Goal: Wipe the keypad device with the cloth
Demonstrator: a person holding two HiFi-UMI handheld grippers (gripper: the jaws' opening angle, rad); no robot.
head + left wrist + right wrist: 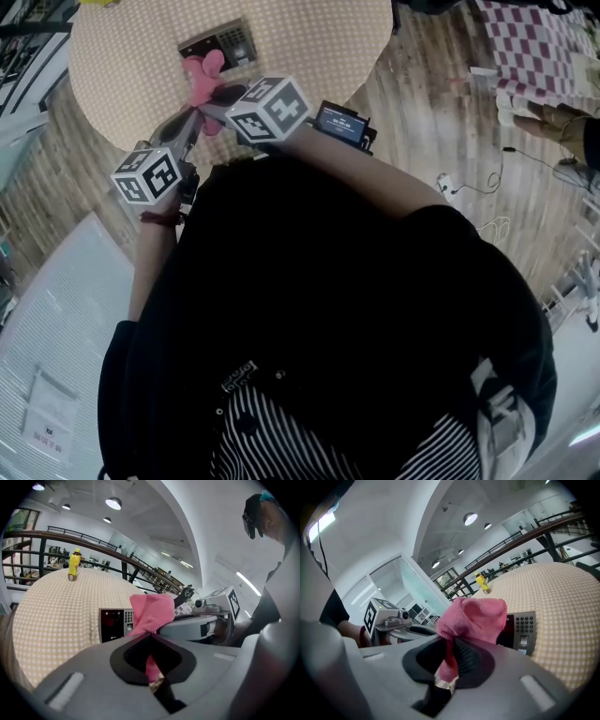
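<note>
Both grippers grip one soft pink cloth (202, 80): the left gripper (150, 645) and right gripper (449, 654) each clamp a fold. Light and limp, it should bunch, so hold it mid-fold. The dark rectangular keypad device (220, 42) lies upper centre on the beige checked round table (309, 37).

I see a pink cloth (202, 80), a silver-grey keypad device (112, 625) with a dark, red-tinted panel, and a desk (112, 66) in fine beige-and-white check. The bottle (74, 564) is yellow, the floor (431, 103) brown wood plank, and the fabric (530, 47) purple-and-white checked.
</note>
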